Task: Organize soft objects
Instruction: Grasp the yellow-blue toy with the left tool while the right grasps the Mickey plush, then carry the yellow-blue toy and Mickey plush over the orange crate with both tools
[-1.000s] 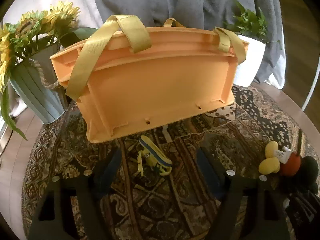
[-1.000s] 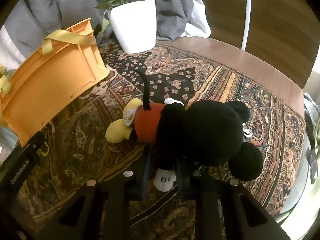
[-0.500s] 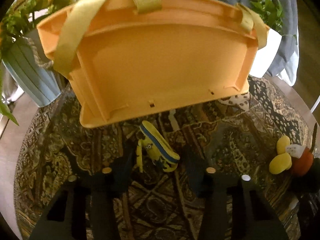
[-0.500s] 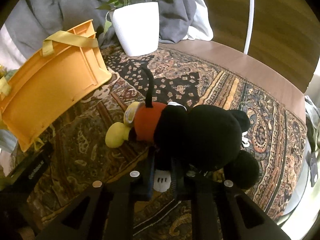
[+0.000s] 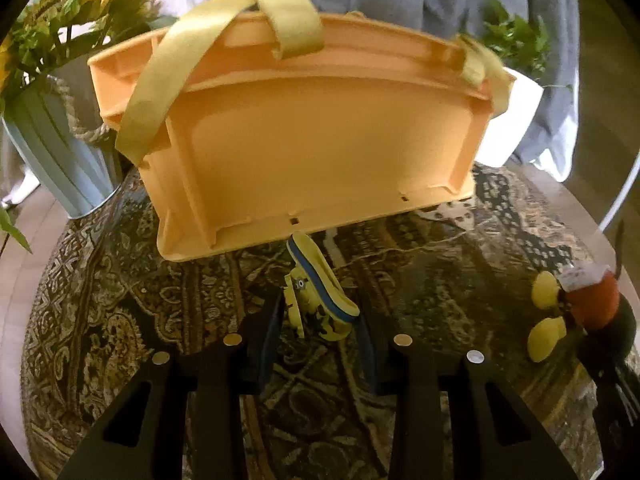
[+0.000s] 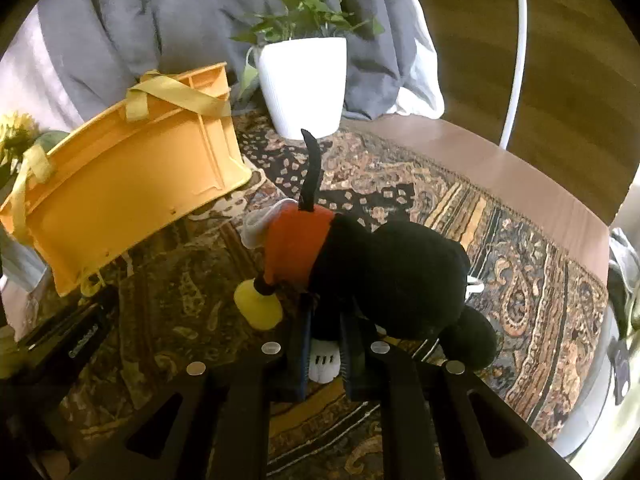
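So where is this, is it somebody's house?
Probably a home, maybe a living room: a patterned cloth covers a round table, with a potted plant, sunflowers in a pail, and a plush mouse.

Two matching hand-held tongs, one seen from each wrist camera. The left tongs are matte black, with two broad angular arms, each pierced by a slanted cut-out. Four round silver screws sit across the arms. The fingers are flat black plates edged with dark blue. The right tongs show the same black arms, silver screws and blue-edged fingers.
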Demonstrator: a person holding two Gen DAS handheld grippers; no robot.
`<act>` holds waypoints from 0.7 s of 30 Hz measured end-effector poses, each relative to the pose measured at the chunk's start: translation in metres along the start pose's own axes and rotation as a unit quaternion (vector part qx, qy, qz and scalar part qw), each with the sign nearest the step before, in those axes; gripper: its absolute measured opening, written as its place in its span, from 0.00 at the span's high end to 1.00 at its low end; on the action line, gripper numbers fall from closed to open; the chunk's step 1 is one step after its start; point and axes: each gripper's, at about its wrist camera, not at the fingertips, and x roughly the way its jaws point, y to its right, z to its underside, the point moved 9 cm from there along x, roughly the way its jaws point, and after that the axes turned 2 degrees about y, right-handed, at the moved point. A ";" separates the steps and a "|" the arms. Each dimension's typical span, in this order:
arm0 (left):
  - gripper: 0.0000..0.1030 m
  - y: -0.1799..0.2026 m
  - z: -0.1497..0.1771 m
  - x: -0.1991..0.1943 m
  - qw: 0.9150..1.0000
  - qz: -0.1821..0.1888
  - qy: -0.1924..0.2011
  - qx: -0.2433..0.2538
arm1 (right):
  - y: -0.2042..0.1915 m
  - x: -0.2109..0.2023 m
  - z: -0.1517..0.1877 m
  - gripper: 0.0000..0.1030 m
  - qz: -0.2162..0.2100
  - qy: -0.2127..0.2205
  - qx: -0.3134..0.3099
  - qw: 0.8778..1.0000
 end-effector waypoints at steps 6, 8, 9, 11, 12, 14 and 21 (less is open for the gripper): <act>0.66 0.001 -0.005 -0.021 1.000 0.013 0.016 0.013 | 0.001 -0.011 -0.006 0.87 0.000 0.019 -0.014 1.000; 0.66 0.002 -0.008 -0.028 0.999 0.015 0.024 0.019 | 0.000 -0.016 -0.009 0.87 -0.003 0.026 -0.017 1.000; 0.66 0.001 -0.010 -0.033 0.999 0.015 0.028 0.022 | -0.001 -0.019 -0.010 0.87 -0.005 0.029 -0.020 0.999; 0.66 -0.002 -0.013 -0.041 0.999 0.016 0.033 0.025 | -0.003 -0.023 -0.012 0.87 -0.009 0.034 -0.025 0.999; 0.66 -0.004 -0.015 -0.046 0.999 0.017 0.036 0.025 | -0.004 -0.025 -0.014 0.87 -0.011 0.036 -0.027 0.999; 0.66 -0.004 -0.017 -0.052 0.999 0.019 0.039 0.023 | -0.008 -0.031 -0.018 0.87 -0.015 0.045 -0.034 0.998; 0.66 -0.006 -0.030 -0.075 0.998 0.013 0.057 0.013 | -0.018 -0.050 -0.031 0.87 -0.032 0.063 -0.058 0.996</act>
